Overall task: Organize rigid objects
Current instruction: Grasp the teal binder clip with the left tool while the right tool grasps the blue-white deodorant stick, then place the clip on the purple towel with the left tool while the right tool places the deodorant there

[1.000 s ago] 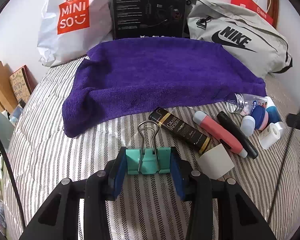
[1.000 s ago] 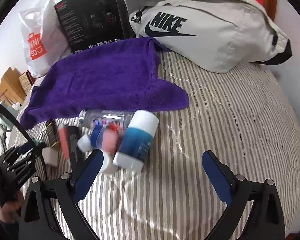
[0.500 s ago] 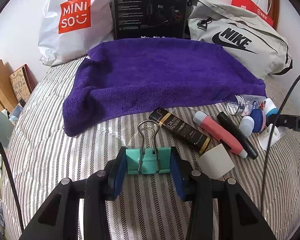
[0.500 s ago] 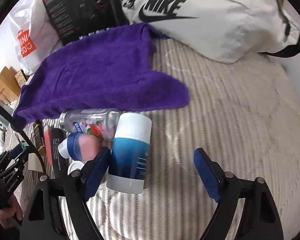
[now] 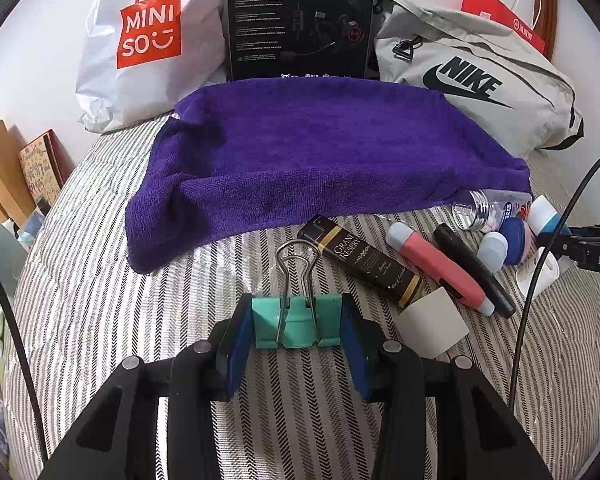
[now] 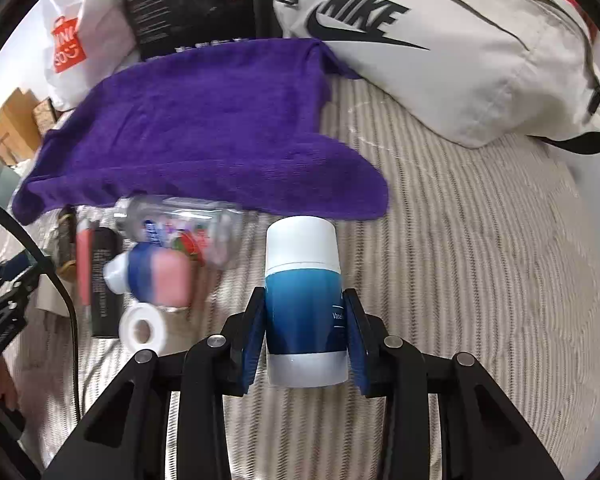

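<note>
My left gripper [image 5: 296, 320] is shut on a teal binder clip [image 5: 296, 326] and holds it low over the striped bed, its wire handles pointing at the purple towel [image 5: 320, 152]. The right gripper [image 6: 304, 312] is shut on a blue and white bottle [image 6: 302, 264], white cap forward, just short of the towel's corner [image 6: 340, 196]. Loose beside it lie a clear bottle [image 6: 180, 228], a blue and pink bottle [image 6: 152, 274], a tape roll [image 6: 144, 330], a pink tube [image 5: 440, 264], a black marker [image 5: 476, 272], a black and gold tube [image 5: 364, 260] and a white cube [image 5: 432, 328].
Behind the towel stand a white Miniso bag [image 5: 140, 48], a black box [image 5: 300, 20] and a grey Nike bag [image 5: 472, 80]. A black cable [image 5: 540, 264] hangs at the right of the left wrist view. Bare striped bedding [image 6: 480, 280] stretches to the right of the bottle.
The right gripper has moved in over the blue and white bottle and shut on it. The left gripper has stayed put with the binder clip.
</note>
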Motion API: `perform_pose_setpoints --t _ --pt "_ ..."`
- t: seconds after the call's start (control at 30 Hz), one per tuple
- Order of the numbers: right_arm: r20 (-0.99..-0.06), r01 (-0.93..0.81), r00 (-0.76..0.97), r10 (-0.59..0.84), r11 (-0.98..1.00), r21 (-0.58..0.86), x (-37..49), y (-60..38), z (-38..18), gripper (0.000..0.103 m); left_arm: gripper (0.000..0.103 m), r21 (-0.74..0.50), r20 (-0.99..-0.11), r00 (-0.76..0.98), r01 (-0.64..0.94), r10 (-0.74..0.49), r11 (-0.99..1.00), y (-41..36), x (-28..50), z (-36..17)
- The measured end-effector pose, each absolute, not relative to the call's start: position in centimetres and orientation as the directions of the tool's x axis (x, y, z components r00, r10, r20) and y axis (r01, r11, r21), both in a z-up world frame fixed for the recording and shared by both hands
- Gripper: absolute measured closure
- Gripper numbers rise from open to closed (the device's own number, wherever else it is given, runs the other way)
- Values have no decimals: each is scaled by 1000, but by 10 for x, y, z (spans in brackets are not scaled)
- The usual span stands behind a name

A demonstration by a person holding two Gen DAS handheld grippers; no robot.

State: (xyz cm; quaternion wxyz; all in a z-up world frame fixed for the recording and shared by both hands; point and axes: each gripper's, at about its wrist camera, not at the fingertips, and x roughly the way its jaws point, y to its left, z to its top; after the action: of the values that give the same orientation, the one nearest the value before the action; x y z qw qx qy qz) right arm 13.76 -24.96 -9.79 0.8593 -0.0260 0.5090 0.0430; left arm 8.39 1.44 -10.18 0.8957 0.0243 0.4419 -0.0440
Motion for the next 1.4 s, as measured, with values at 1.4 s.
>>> perform_pose_setpoints --t 1.4 --pt "-807 -258 541 239 960 111 163 -244 -32 67 64 -51 -752 652 91 -98 995 44 116 -28"
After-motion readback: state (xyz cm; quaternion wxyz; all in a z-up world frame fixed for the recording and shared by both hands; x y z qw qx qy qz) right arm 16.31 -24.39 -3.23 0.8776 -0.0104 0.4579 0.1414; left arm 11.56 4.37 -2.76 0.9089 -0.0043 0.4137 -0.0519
